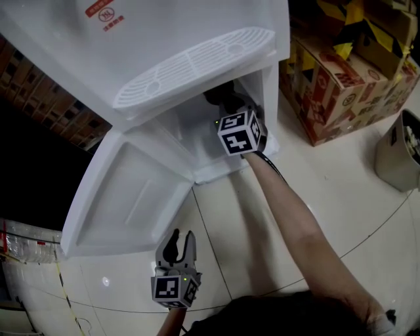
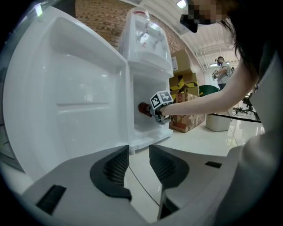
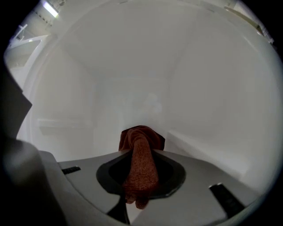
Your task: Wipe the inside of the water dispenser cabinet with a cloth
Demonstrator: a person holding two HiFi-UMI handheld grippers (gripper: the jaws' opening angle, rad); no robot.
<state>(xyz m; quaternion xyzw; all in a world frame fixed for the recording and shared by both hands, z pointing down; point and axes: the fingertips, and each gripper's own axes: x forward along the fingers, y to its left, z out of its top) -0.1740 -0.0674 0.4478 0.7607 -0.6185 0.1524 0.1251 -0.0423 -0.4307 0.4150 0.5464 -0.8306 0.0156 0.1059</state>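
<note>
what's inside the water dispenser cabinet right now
The right gripper, shut on a reddish-brown cloth, is inside the cabinet. The white walls look bare. The cabinet floor under the gripper is hidden.

This is looking like a large indoor work or storage hall, not a home. A white water dispenser (image 1: 197, 59) is standing directly on a glossy, pale tiled floor (image 1: 262, 216) that is reflecting the ceiling lights (image 2: 180, 4). Printed cardboard boxes (image 1: 341, 92) are sitting stacked beside it, with yellow-and-black striped material (image 1: 357, 20) lying on top, and a grey bin (image 1: 396, 154) is standing nearby. A bare brick wall (image 2: 97, 22) is running behind. Far across the open floor another person (image 2: 222, 70) is standing.
</note>
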